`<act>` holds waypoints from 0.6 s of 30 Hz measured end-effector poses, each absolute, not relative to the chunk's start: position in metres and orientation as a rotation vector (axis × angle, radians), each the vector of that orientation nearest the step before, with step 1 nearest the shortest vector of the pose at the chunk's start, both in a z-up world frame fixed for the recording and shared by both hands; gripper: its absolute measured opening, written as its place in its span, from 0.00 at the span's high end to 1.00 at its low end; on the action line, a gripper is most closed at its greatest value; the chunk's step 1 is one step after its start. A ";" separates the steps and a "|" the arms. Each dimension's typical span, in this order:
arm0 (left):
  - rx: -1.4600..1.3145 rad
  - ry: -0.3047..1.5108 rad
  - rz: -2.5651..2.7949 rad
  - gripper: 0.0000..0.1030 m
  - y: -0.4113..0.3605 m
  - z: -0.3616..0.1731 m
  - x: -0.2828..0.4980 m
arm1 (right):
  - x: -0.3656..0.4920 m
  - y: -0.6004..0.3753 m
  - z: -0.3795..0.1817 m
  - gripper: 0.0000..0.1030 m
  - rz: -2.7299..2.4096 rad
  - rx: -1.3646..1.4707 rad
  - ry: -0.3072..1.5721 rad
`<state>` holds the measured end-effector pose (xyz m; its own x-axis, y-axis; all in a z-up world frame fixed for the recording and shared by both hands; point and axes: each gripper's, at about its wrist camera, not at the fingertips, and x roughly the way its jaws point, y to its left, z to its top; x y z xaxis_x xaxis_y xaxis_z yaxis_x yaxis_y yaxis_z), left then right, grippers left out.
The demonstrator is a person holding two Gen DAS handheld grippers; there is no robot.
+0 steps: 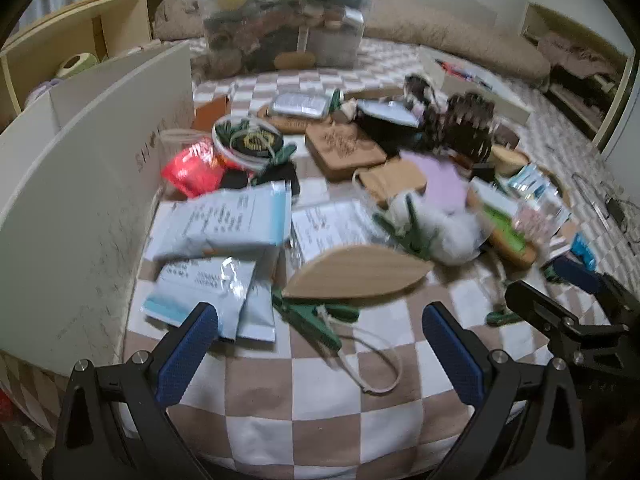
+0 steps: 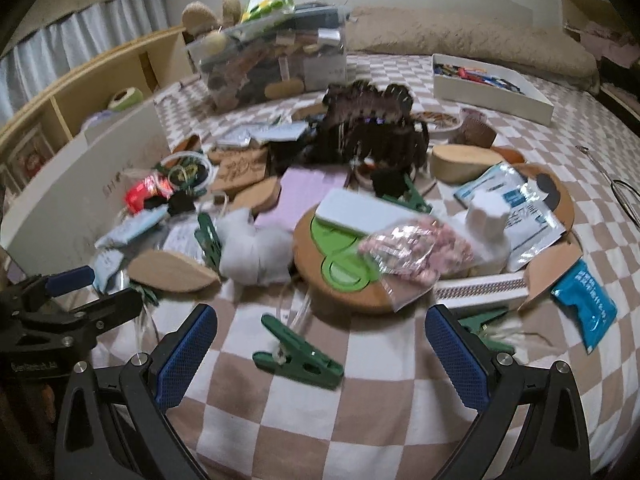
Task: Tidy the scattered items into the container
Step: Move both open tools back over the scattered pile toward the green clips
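Note:
Scattered items cover a checkered bedspread. In the left wrist view my left gripper is open and empty, just in front of a leaf-shaped wooden board and a green clip on a cord. Pale blue packets lie to its left. In the right wrist view my right gripper is open and empty, with a green clip lying between its fingers. A round cork board with a pink bead bag lies just beyond. A clear container full of items stands at the back.
A white box wall stands close on the left. A white tray with small items sits at the back right. A dark fringed item, wooden boards and a red packet fill the middle. A wooden shelf runs along the far left.

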<state>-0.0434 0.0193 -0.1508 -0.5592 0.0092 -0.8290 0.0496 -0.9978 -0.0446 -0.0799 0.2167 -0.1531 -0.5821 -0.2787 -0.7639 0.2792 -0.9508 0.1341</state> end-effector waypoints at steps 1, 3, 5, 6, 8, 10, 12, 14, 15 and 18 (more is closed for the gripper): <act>1.463 0.076 -2.730 0.00 0.019 -0.154 -0.044 | -0.080 0.216 -0.155 0.00 -2.543 1.233 0.008; 1.462 0.061 -2.695 0.00 0.016 -0.158 -0.045 | -0.078 0.214 -0.159 0.00 -2.542 1.244 0.011; 1.460 0.045 -2.663 0.00 0.014 -0.162 -0.046 | -0.078 0.213 -0.166 0.00 -2.534 1.274 0.006; 1.456 0.030 -2.644 0.00 0.013 -0.163 -0.047 | -0.078 0.213 -0.169 0.00 -2.532 1.289 0.003; 1.453 0.006 -2.615 0.00 0.013 -0.166 -0.048 | -0.076 0.211 -0.173 0.00 -2.545 1.294 0.014; 1.453 0.006 -2.597 0.00 0.013 -0.170 -0.050 | -0.075 0.207 -0.175 0.00 -2.558 1.293 0.047; 1.452 0.007 -2.584 0.00 0.013 -0.174 -0.052 | -0.074 0.204 -0.179 0.00 -2.567 1.299 0.092; 1.456 0.004 -2.569 0.00 0.012 -0.178 -0.052 | -0.072 0.200 -0.181 0.00 -2.591 1.276 0.142; 1.453 0.019 -2.571 0.00 0.011 -0.179 -0.051 | -0.070 0.200 -0.182 0.00 -2.601 1.264 0.151; 1.464 0.095 -2.579 0.00 0.005 -0.181 -0.048 | -0.070 0.202 -0.183 0.00 -2.613 1.247 0.134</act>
<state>-0.0483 0.0046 -0.1810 -0.5014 -0.1198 -0.8569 0.1823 -0.9828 0.0306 -0.0698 0.2017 -0.1833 -0.6057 -0.1780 -0.7755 0.2562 -0.9664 0.0217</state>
